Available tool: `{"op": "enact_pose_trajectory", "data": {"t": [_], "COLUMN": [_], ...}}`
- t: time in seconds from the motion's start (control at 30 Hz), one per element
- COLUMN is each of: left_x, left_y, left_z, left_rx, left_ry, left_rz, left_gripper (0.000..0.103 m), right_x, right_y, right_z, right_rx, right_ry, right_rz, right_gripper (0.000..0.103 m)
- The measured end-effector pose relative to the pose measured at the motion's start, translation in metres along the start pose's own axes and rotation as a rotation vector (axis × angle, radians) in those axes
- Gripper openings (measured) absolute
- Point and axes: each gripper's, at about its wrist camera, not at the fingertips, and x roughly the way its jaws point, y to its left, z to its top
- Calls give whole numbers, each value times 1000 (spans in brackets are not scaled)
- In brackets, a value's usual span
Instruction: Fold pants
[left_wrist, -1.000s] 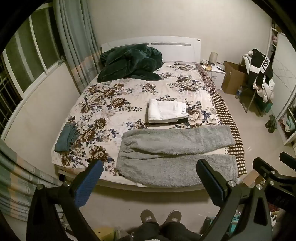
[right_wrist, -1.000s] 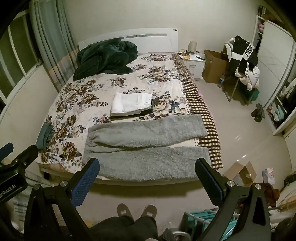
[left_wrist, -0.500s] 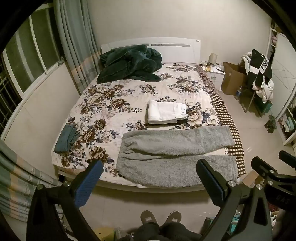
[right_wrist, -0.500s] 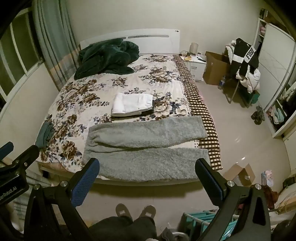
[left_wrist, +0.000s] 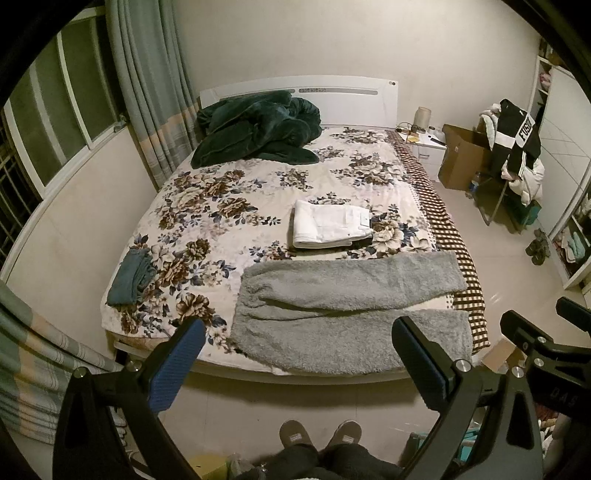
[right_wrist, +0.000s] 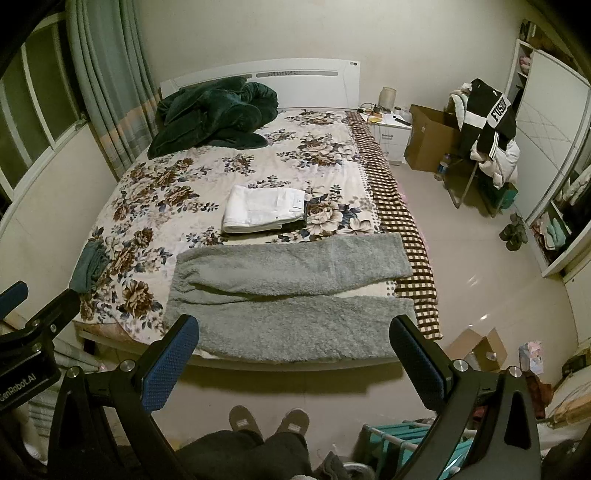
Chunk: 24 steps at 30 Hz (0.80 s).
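Note:
Grey fleece pants (left_wrist: 343, 314) lie flat across the near end of the bed, waist to the left, both legs reaching right; they also show in the right wrist view (right_wrist: 288, 291). My left gripper (left_wrist: 299, 365) is open and empty, held above the floor short of the bed's foot edge. My right gripper (right_wrist: 295, 363) is open and empty at about the same height and distance. Neither gripper touches the pants. The right gripper's body shows at the right edge of the left wrist view.
The bed (left_wrist: 236, 206) has a floral sheet. On it lie folded white pants (left_wrist: 330, 223), a dark green blanket (left_wrist: 258, 127) and a small teal cloth (left_wrist: 131, 275). A chair piled with clothes (right_wrist: 484, 125), cardboard boxes (right_wrist: 430, 142) and a teal rack (right_wrist: 402, 439) stand to the right.
Both views have shifted slightly; the bed and pants sit a little lower and nearer in the frames. Both grippers stay open and empty.

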Motion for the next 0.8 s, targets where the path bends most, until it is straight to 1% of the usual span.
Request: {"op": "enact_pose_trajectory", "data": {"t": [0.8], "left_x": [-2], "left_y": [-2], "left_z": [3], "left_rx": [1], "left_ry": [-5], "left_rz": [-2], "left_gripper": [103], "right_x": [-4], "right_y": [15], "right_z": [-2], "right_rx": [-10], "right_ry": [0], "right_rz": [3], "right_gripper": [103]}}
